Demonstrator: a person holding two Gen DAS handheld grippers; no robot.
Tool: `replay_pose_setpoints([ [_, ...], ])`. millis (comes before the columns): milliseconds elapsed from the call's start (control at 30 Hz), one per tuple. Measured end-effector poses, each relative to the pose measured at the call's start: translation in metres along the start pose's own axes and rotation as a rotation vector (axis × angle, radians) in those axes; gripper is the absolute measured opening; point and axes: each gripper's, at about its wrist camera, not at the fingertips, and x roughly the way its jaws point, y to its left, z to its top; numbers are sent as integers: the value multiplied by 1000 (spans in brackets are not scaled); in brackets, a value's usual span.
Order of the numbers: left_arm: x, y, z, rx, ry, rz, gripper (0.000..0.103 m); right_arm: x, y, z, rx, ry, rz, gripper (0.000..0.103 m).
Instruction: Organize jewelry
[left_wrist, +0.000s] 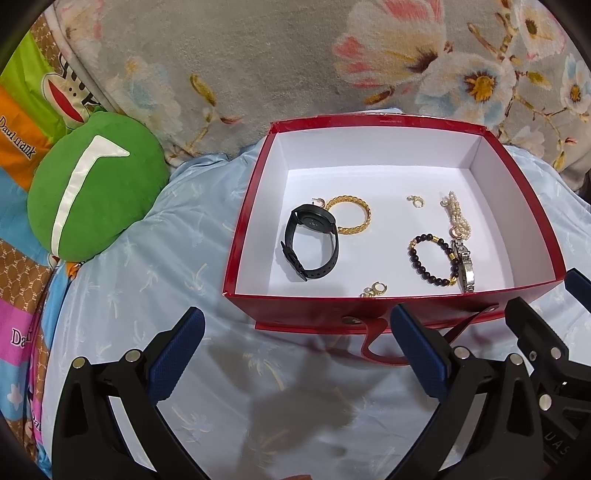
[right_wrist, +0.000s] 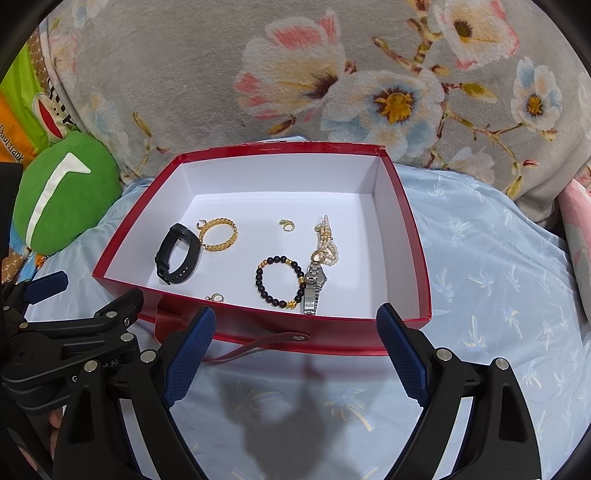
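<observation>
Left wrist view
Left gripper: the left gripper (left_wrist: 295, 332) hangs over the pale blue sheet (left_wrist: 147, 288), fingers spread wide, nothing between them.
Right gripper: its black frame and a blue pad show at the right edge (left_wrist: 535, 332), just beside the box's near right corner; fingers look well apart.
Box: the red box (left_wrist: 369, 306) with a white floor lies open on the sheet, near wall facing the grippers, its red strap (left_wrist: 376, 347) drooping onto the sheet.
Left half of box: black smartwatch (left_wrist: 314, 240) on its side, touching the gold chain bracelet (left_wrist: 349, 216) behind it.
Right half of box: black bead bracelet (left_wrist: 432, 262) beside the silver watch (left_wrist: 466, 266); pearl strand (left_wrist: 458, 218) behind them, near the right wall.
Small pieces: one gold earring (left_wrist: 415, 201) mid-floor, a pair (left_wrist: 373, 288) against the near wall.
Beside the box: green cushion (left_wrist: 96, 184) off its left side.

Right wrist view
Right gripper: the right gripper (right_wrist: 295, 343) sits before the near wall, fingers wide, empty.
Left gripper: visible at the left edge (right_wrist: 74, 306), empty.
Jewelry: all inside the box (right_wrist: 332, 336); smartwatch (right_wrist: 177, 260) left, silver watch (right_wrist: 313, 291) near the near wall.
Behind: grey floral blanket (right_wrist: 332, 92) past the far wall.
</observation>
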Motion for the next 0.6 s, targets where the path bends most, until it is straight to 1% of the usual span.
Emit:
replay_pose_setpoints([
  [267,-3,-2,-2,7,-15,34,98,1,2,0,-2,-1,-1,87],
  [600,-1,0,0,-5,-4,-11,98,-1,1,0,6,-12,-7,87],
])
